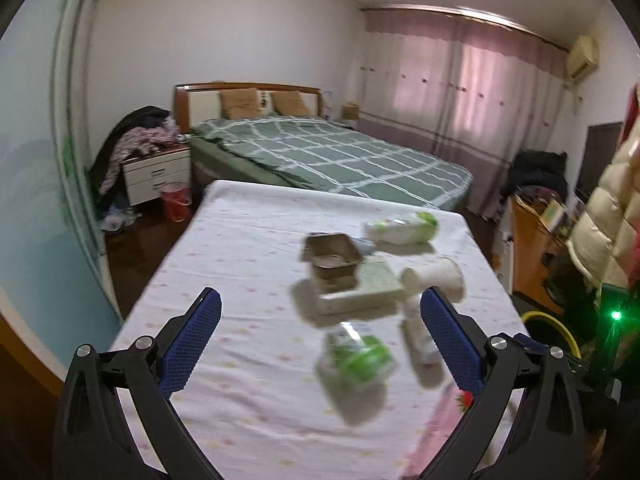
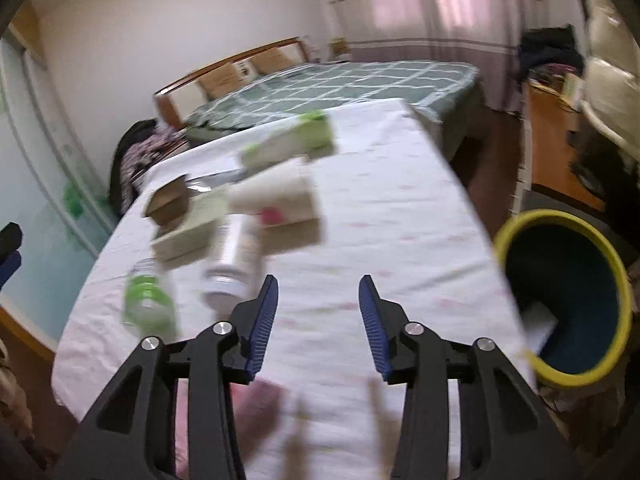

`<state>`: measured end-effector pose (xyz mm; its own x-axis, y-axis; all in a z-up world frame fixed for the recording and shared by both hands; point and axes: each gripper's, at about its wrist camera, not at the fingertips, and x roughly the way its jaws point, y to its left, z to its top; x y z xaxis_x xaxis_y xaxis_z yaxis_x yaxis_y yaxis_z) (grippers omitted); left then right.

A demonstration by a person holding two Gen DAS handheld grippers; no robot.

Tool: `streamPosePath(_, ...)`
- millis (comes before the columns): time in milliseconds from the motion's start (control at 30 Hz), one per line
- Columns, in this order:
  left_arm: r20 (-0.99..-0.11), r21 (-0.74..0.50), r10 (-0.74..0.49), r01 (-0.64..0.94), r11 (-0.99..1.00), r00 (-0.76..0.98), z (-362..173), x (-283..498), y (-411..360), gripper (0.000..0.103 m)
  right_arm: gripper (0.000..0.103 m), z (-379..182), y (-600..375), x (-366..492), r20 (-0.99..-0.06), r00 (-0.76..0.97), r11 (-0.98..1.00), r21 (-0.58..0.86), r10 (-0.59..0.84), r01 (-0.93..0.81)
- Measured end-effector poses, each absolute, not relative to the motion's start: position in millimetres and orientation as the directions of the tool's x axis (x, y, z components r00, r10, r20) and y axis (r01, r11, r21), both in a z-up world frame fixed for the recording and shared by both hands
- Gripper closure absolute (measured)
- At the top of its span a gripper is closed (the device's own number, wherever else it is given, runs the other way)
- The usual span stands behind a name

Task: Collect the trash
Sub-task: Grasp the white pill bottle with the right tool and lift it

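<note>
My left gripper (image 1: 320, 332) is spread wide and empty above the surface (image 1: 240, 248). My right gripper (image 2: 318, 308) is partly spread, also empty. The trash lies clustered toward the surface's far half: a foil tray (image 1: 333, 258) on a flat box (image 1: 360, 288), a cup (image 1: 434, 278), a bottle (image 2: 236, 256), green-white packs (image 1: 402, 230). A bin (image 2: 568, 300) stands beside the right edge.
</note>
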<state>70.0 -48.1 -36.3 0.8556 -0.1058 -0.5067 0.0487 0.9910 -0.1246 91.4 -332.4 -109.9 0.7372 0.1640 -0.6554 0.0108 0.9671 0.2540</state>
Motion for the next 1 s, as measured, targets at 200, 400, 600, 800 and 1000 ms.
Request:
streamPosePath(200, -0.506, -0.140, -0.069, -0.003, 0.990, 0.859, -45.3, 71.0, -16.7, 0.005, 0.053, -113.1, -287.3, 118.1, -0.693, 0.697, 0.977, 0.206, 0.183, -0.051)
streamPosePath(400, -0.518, -0.159, -0.065, -0.021, 0.987, 0.853, -56.3, 75.3, -3.4, 0.005, 0.044, -119.7, -261.1, 145.2, -0.741, 0.658, 0.990, 0.128, 0.133, -0.055)
streamPosePath(600, -0.534, -0.165, -0.072, -0.020, 0.986, 0.843, -64.0, 79.6, -2.9, 0.005, 0.044, -127.9, -251.6, 170.1, -0.789, 0.608, 0.996, 0.072, 0.086, -0.048)
streamPosePath(800, -0.551, -0.176, -0.084, -0.017, 0.984, 0.830, -71.2, 85.7, -2.3, 0.005, 0.046, -139.3, -252.0, 184.6, -0.827, 0.554, 0.995, 0.077, 0.096, -0.058)
streamPosePath(1000, -0.565, -0.176, -0.091, -0.013, 0.984, 0.820, -76.5, 91.3, -4.9, 0.005, 0.058, -139.3, -252.5, 184.1, -0.822, 0.559, 0.994, 0.085, 0.110, -0.070)
